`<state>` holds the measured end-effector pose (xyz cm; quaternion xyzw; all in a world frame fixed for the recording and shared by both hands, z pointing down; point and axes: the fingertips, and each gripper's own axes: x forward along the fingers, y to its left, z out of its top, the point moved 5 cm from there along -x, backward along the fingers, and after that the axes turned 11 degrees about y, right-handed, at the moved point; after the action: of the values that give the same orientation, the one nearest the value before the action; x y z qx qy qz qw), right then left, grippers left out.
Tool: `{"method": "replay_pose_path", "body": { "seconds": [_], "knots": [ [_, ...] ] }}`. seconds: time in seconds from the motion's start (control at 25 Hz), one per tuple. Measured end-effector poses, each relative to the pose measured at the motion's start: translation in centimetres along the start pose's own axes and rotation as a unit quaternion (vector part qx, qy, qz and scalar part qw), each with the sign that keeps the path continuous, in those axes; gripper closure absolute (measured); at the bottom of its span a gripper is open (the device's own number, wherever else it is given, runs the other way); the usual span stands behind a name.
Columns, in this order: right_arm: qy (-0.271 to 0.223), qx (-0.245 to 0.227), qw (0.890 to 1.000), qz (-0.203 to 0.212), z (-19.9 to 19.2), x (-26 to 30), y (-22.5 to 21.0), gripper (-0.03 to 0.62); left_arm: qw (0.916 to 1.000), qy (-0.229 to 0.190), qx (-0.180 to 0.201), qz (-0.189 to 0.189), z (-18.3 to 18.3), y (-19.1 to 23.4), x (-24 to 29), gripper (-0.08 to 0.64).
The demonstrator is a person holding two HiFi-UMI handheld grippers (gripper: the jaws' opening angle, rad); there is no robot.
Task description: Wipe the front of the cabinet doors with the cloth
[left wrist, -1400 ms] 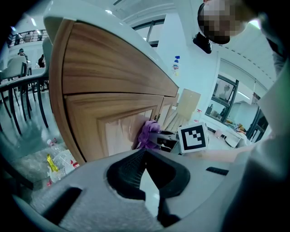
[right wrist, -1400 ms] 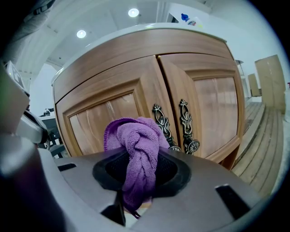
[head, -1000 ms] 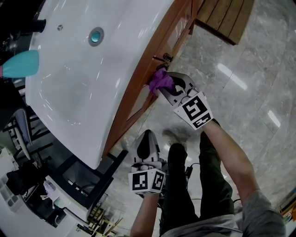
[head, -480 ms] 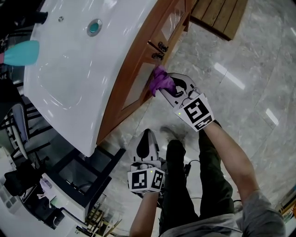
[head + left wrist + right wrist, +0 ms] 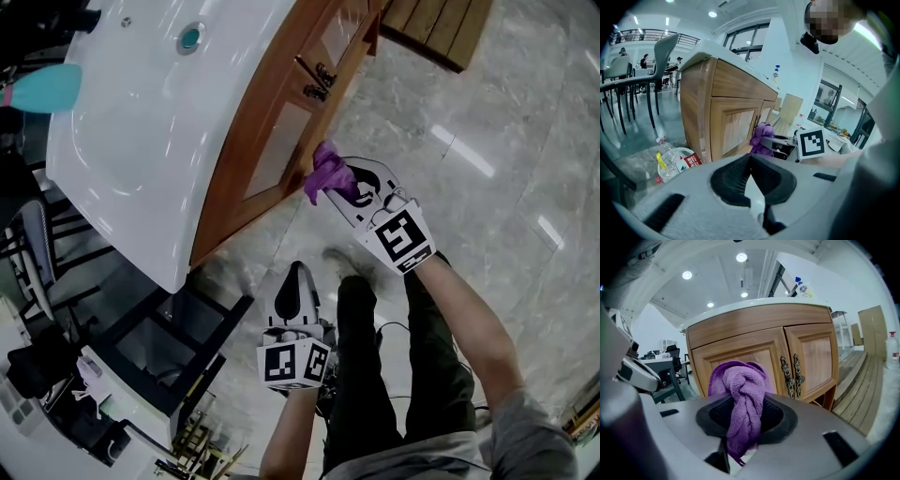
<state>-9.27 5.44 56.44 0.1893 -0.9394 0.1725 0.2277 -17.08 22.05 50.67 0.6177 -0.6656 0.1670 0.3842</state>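
A wooden cabinet under a white sink top has two panelled doors with ornate metal handles. My right gripper is shut on a bunched purple cloth, which sits at the lower edge of the left door, well below the handles. Whether the cloth touches the wood I cannot tell. My left gripper is shut and holds nothing, low beside the person's legs. From there its camera sees the cloth and cabinet side.
A slatted wooden platform lies on the glossy stone floor beyond the cabinet. A teal bottle stands by the sink. A dark table frame is at lower left. Plastic bottles and rubbish lie by the cabinet's side, with chairs behind.
My right gripper has carried the purple cloth down the left door, away from the handles toward the door's lower edge. The left gripper has stayed put.
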Motion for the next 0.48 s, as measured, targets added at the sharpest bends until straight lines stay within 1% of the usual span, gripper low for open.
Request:
{"method": "replay_pose_path", "body": {
  "seconds": [0.32,0.48],
  "knots": [
    [0.004,-0.004,1.000,0.004,-1.3,0.1,1.7,0.471,1.0000,-0.003,0.001,0.001,-0.2,0.8,-0.2,0.552],
    [0.017,-0.016,1.000,0.018,-3.0,0.9,3.3,0.471,1.0000,-0.003,-0.002,0.001,-0.2,1.3,0.3,0.552]
  ]
}}
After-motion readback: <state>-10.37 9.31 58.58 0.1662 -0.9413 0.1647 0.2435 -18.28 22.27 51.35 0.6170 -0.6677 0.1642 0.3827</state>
